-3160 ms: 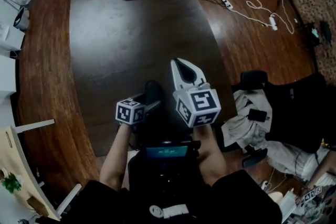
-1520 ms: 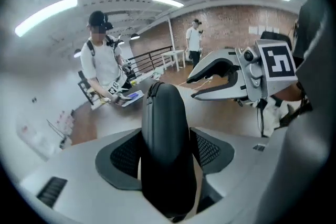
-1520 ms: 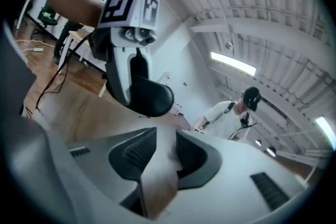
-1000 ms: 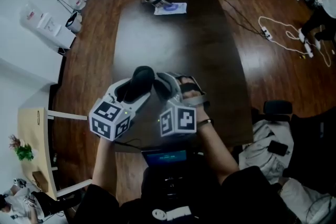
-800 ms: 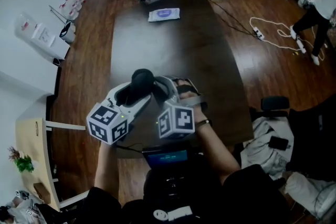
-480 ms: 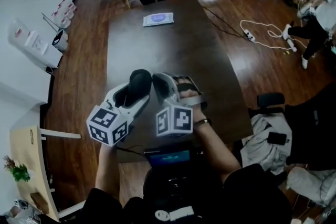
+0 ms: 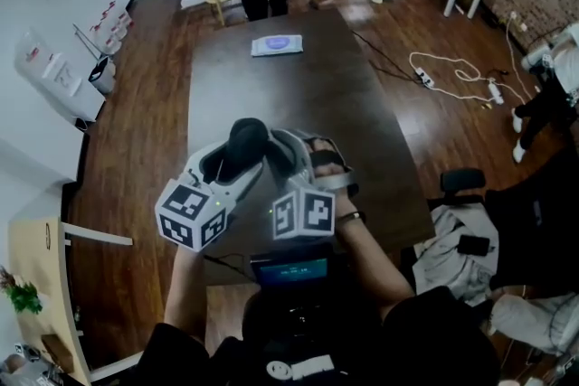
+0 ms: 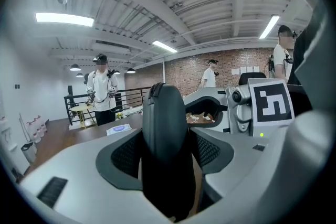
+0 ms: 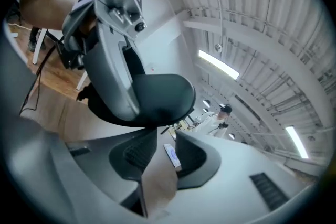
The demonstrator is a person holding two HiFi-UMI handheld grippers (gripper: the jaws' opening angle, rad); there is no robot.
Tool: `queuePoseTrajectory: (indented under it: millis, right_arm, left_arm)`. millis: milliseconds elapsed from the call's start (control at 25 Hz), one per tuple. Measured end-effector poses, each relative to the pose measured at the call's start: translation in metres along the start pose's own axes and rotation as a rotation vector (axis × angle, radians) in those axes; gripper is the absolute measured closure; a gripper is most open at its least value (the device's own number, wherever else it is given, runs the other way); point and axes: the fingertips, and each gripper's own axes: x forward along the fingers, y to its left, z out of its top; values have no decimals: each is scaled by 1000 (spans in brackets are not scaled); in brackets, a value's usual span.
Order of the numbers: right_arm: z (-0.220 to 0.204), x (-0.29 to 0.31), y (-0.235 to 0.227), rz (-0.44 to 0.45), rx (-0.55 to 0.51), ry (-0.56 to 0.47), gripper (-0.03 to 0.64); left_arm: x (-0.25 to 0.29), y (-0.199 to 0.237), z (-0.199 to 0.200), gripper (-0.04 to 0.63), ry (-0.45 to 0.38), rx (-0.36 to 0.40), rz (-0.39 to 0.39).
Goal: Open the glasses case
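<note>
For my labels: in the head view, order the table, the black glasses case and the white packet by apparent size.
1. table
2. glasses case
3. white packet; it lies farther from the camera, so its true size against the case is unsure.

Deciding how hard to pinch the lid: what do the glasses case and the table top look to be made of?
Glasses case: matte black, smooth shell with a ribbed seam along its edge; looks like leatherette over a hard shell, though moulded plastic is possible.
Table: dark, semi-gloss top with soft reflections; probably lacquered wood or laminate.
</note>
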Motion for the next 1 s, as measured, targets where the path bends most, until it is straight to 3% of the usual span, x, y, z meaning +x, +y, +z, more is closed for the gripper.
queuePoseTrajectory:
  millis: [240, 360, 400, 440, 760, 1000]
  right_arm:
    - [11, 5, -4, -74, -6, 25, 483]
    - [13, 7, -5, -98, 3, 32, 505]
    - [13, 7, -5, -103, -4, 31, 551]
    - [13, 6, -5, -107, -12, 30, 598]
    - [7, 4, -10, -137, -44, 54, 601]
    - [9, 4, -10, -140, -45, 52, 601]
  left_arm:
    - [-11, 1, 1, 319, 17, 71, 27]
    - [-13, 3, 1, 319, 10, 71, 28]
    - [-12, 3, 1, 321, 3, 66, 24]
    - [-11, 2, 1, 321, -7, 54, 15]
    - [-7, 0, 6, 328, -105, -62, -45]
    - [-9, 5, 13, 331, -200, -197, -101]
